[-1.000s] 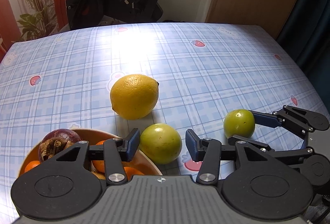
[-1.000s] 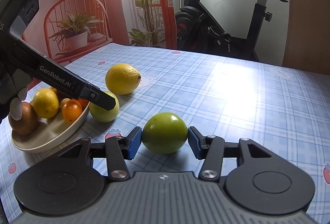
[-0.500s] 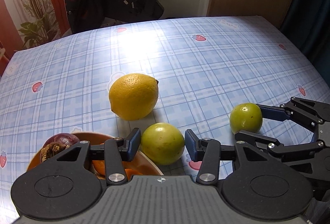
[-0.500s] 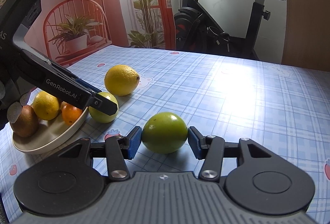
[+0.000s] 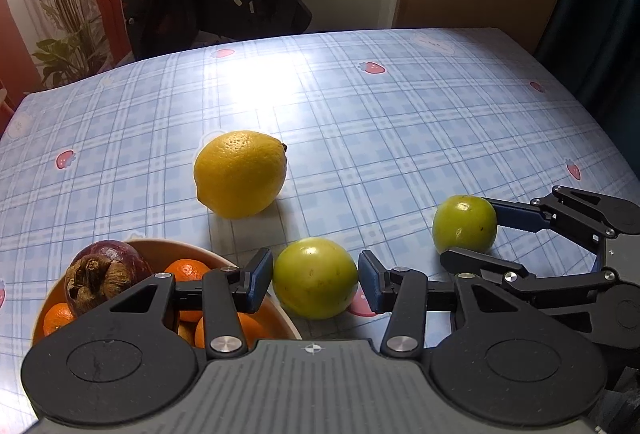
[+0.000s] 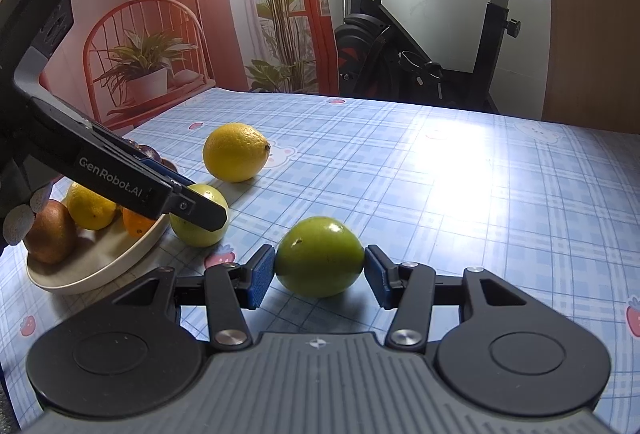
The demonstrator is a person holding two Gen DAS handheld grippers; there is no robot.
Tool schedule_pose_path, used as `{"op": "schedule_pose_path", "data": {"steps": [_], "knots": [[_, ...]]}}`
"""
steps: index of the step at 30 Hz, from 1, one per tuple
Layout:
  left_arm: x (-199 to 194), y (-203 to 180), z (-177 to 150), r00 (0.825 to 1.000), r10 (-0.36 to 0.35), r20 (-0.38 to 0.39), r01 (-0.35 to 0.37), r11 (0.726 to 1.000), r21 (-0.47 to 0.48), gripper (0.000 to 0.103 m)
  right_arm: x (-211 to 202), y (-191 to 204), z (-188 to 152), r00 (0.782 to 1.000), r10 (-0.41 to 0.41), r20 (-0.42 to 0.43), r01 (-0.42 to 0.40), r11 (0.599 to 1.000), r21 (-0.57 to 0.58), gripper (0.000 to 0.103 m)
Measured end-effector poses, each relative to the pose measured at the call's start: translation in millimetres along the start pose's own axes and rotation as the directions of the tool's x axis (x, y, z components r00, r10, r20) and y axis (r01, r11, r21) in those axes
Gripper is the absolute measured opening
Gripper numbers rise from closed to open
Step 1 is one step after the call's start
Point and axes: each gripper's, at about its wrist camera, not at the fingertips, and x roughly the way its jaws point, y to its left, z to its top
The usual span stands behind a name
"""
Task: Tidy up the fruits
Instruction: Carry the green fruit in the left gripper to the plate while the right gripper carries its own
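Fruit sits between both sets of jaws. Your right gripper [image 6: 320, 270] has its blue pads pressed on either side of a green fruit [image 6: 319, 257] that rests on the checked surface [image 6: 460, 194]. Your left gripper [image 5: 315, 276] brackets a second green fruit [image 5: 315, 277], just beside the bowl [image 5: 286, 318]; its left pad touches the skin, while its right pad looks a sliver clear, so you cannot call that a firm grip. The bowl holds small oranges [image 5: 185, 269], a dark purple fruit [image 5: 105, 273], a small lemon [image 6: 90, 206] and a brown fruit [image 6: 52, 236]. A large lemon [image 5: 240, 173] lies alone on the surface, beyond both green fruits. Your gloved hand [image 6: 20, 218] shows at the left edge of the right view.
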Motion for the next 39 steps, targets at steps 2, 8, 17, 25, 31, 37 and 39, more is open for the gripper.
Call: {"op": "schedule_pose_path", "data": {"steps": [2,8,17,25,31,37,39], "knots": [[-0.4,-0.9,-0.6,1.0,0.001,0.0,-0.001,1.0,-0.002,0.05,-1.0,-0.7,-0.2,1.0,-0.007,0.002,0.007,1.0,0.005,0.052],[-4.2,-1.0,-5.2,1.0,-0.015,0.004,0.015,1.0,-0.027,0.05,-3.7,-3.8,-2.9,1.0,-0.013,0.008,0.012,1.0,0.027,0.052],[-5.5,-5.1,-8.4,1.0,-0.02,0.007,0.02,0.999,-0.044,0.049,-4.5,-3.0,-5.3,1.0,-0.015,0.013,0.015,1.0,0.024,0.052],[-5.9,-5.6,-9.3,1.0,-0.018,0.008,0.019,0.999,-0.045,0.049,-4.4,-2.5,-5.5,1.0,-0.015,0.013,0.015,1.0,0.024,0.052],[-11.0,-6.4,-7.7,1.0,-0.014,0.023,0.015,0.999,-0.048,0.049,-4.3,-2.4,-5.6,1.0,-0.015,0.013,0.015,1.0,0.023,0.052],[-27.8,-4.4,-9.9,0.999,-0.011,0.038,0.013,0.998,-0.067,0.049,-5.6,-1.8,-3.9,1.0,-0.016,0.01,0.015,1.0,0.012,0.052],[-38.3,-1.9,-12.3,0.999,-0.007,0.05,0.01,0.997,-0.077,0.049,-5.8,0.5,-1.8,1.0,-0.001,0.005,0.001,1.0,-0.008,0.052]]}}
